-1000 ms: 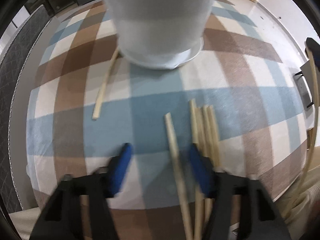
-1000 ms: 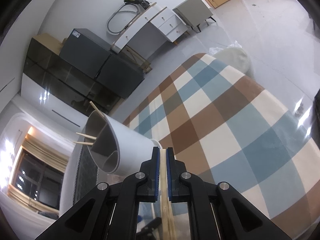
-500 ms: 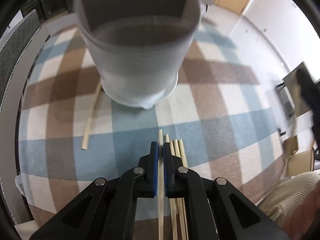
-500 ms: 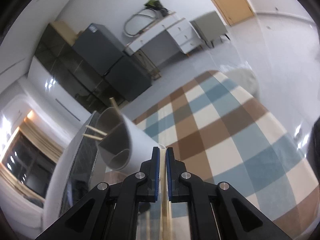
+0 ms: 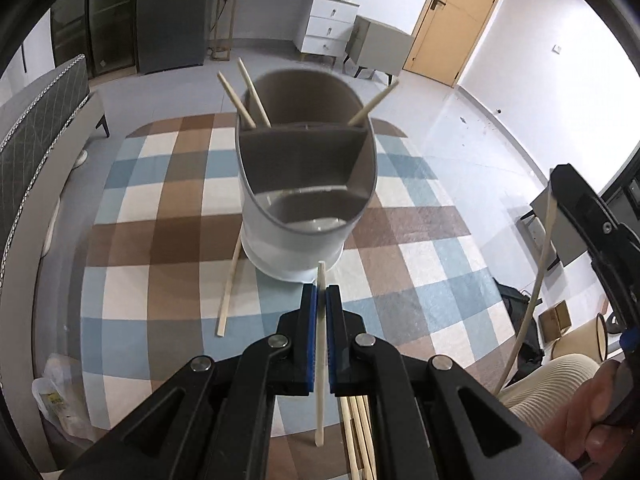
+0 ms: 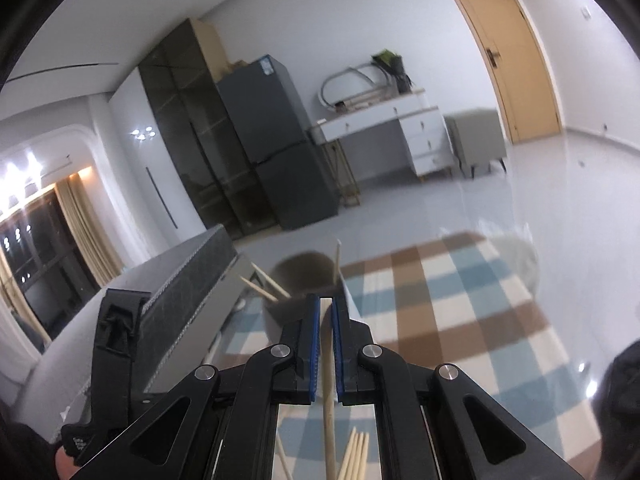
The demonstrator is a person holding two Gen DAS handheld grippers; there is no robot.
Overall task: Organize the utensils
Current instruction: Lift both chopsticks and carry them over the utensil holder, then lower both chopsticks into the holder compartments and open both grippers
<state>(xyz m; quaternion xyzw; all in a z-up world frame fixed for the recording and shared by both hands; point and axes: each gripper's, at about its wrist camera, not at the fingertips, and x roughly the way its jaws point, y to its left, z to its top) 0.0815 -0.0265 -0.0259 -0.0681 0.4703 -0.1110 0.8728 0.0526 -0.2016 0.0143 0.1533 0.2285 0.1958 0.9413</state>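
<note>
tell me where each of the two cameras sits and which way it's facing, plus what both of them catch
Left wrist: sits on the left claw, angled down at the holder on the checked cloth; its own fingers clamp a chopstick; the right claw, with its chopstick, and a hand show at the right edge.
Right wrist: sits on the right claw, facing more level across the room toward the fridge; its fingers clamp a chopstick; the left claw's body shows at left.
Shared: holder, cloth, fridge, door.

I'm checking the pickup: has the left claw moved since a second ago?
Yes. The left claw has closed on a chopstick and risen away from the checked tablecloth; the grey holder now sits lower, its inside visible.
</note>
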